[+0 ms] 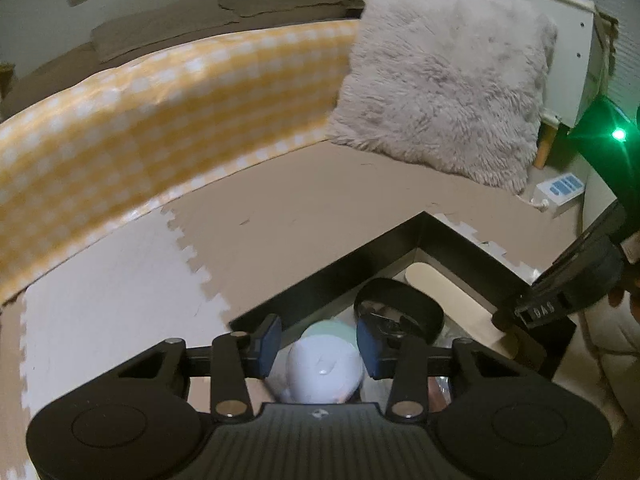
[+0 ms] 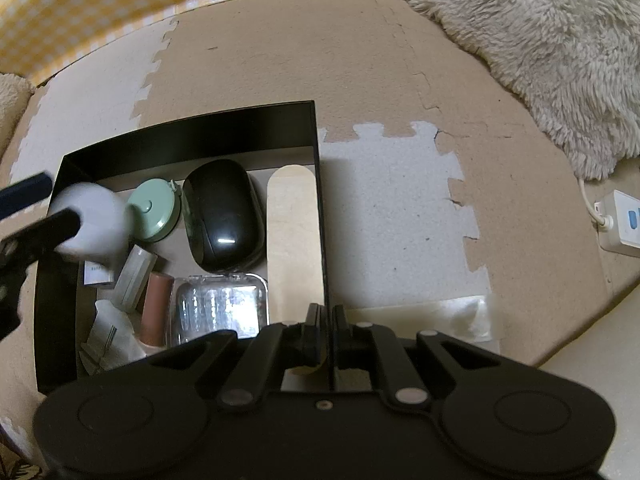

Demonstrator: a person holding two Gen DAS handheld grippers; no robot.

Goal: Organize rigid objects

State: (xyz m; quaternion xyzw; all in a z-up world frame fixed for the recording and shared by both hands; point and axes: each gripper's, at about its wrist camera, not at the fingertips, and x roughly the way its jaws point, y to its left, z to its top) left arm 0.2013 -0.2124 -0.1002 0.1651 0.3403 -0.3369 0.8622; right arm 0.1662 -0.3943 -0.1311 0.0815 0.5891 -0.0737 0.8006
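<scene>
Right wrist view shows the right gripper point(image 2: 327, 332) nearest, its fingers pressed together on the right wall of the black box point(image 2: 192, 136), which sits on the foam floor mat point(image 2: 400, 200). Inside the box lie a clear plastic case point(image 2: 220, 304), a brown tube point(image 2: 154, 308), a black mouse point(image 2: 222, 216), a green round container point(image 2: 154, 210) and a pale wooden board point(image 2: 294, 240) along the right wall. At the box's left edge the left gripper point(image 1: 318, 346) pinches a white bottle point(image 1: 326, 368) between its blue fingers point(image 1: 268, 346), above the box's contents. Farther off stand a yellow checked cloth point(image 1: 120, 128) and a shaggy grey cushion point(image 1: 440, 88).
</scene>
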